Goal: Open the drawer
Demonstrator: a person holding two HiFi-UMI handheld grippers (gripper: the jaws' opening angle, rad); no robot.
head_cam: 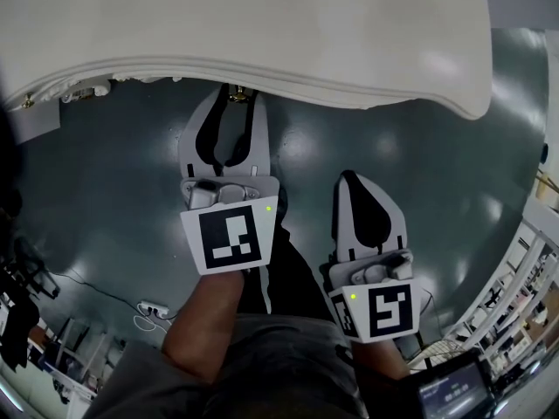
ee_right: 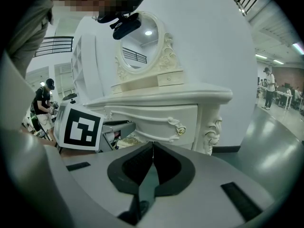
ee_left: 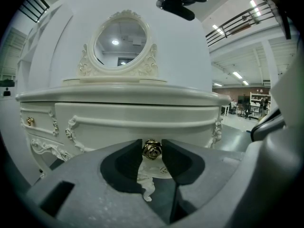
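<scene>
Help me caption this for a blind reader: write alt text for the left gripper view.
The left gripper has its jaws closed on a gold rose-shaped knob on the front drawer of an ornate cream dressing table. An oval mirror in a carved frame stands on top.

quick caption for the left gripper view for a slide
Left gripper closed on the gold rose knob of the centre drawer of a cream dressing table, oval mirror above.
</scene>
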